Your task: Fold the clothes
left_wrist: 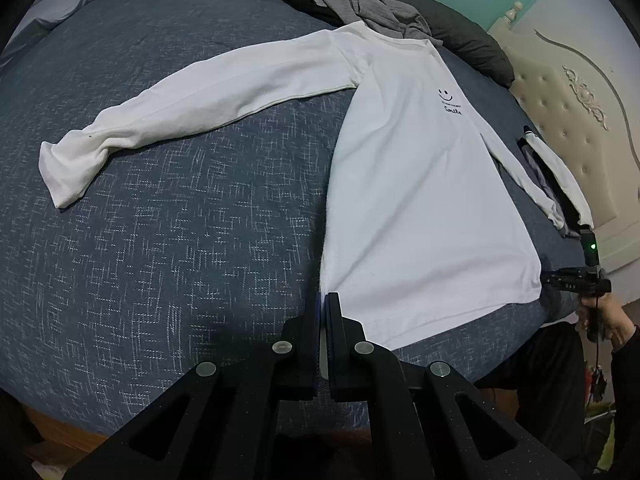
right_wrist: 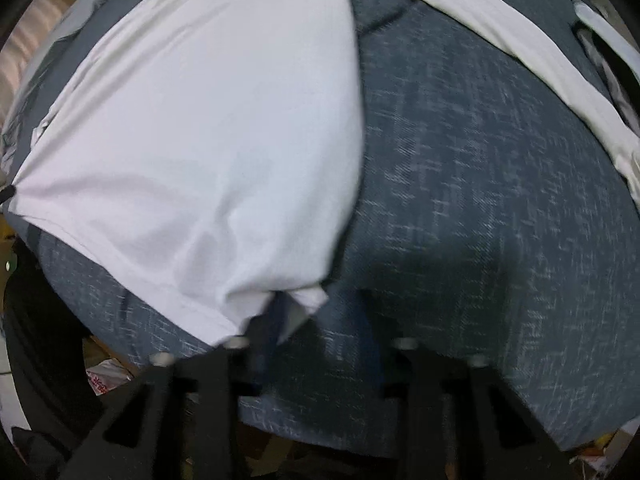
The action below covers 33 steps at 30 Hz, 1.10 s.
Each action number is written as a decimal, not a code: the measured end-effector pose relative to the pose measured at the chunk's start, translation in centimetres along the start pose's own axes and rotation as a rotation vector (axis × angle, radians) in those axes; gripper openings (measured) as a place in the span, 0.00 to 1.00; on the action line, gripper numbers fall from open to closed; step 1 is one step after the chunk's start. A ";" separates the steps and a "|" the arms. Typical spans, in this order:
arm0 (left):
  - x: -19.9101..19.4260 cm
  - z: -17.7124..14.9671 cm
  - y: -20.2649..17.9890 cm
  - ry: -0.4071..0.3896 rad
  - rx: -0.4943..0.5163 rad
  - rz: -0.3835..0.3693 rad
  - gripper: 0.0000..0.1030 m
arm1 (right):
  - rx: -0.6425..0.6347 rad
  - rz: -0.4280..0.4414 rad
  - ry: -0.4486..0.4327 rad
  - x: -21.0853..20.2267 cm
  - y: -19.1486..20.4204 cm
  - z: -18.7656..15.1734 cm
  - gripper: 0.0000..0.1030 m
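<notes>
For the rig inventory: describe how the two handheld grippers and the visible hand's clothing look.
Left gripper: matte black speckled plastic, two flat jaws with a blue strip between, angular cut-out linkage arms, round silver pivot pins. Right gripper: black too, carrying a small green light and a dangling black cable. The hand holding it wears a dark sleeve.

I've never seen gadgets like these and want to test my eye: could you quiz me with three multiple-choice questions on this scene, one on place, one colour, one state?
1. Where does the left gripper grip the shirt?
A collar
B hem corner
C cuff
2. What colour is the bedspread?
A red
B blue-grey
C yellow
3. How does the shirt lie?
A spread out
B rolled up
C folded
Answers: 1 B, shut jaws pinch the hem corner; 2 B, blue-grey weave surrounds the shirt; 3 A, its sleeve lies flat, outstretched.
</notes>
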<state>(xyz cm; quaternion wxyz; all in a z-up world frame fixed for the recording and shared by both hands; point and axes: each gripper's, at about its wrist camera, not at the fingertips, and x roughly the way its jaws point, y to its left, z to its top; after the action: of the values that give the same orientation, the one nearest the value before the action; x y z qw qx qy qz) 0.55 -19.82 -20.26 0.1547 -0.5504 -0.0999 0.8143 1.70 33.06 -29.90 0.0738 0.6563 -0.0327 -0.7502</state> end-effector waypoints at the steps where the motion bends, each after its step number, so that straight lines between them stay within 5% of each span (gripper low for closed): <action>1: 0.0 0.0 0.0 0.000 0.000 0.000 0.02 | -0.003 0.010 -0.014 -0.3 0.1 -0.1 0.06; 12: -0.3 -0.9 -1.8 0.002 0.050 -0.012 0.02 | 0.098 0.102 -0.087 -6.5 -4.6 -3.3 0.03; 26: 0.9 -3.0 -3.7 0.054 0.089 -0.018 0.02 | 0.243 0.204 -0.024 -4.4 -7.1 -6.7 0.05; 28: 1.1 -3.1 -3.7 0.056 0.088 -0.018 0.02 | 0.254 0.187 -0.076 -5.4 -7.3 -6.1 0.11; 30: 1.1 -3.0 -3.8 0.058 0.089 -0.017 0.02 | 0.248 0.200 -0.129 -6.4 -7.1 -5.4 0.42; 33: 1.2 -3.0 -3.9 0.059 0.091 -0.017 0.02 | 0.204 0.198 -0.139 -6.3 -5.8 -4.3 0.44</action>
<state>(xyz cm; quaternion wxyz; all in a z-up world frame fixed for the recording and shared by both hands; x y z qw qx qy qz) 3.48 -15.81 -21.08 0.1895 -0.5655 -0.0629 0.8002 6.35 39.91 -25.10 0.0780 0.6004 -0.1785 -0.7756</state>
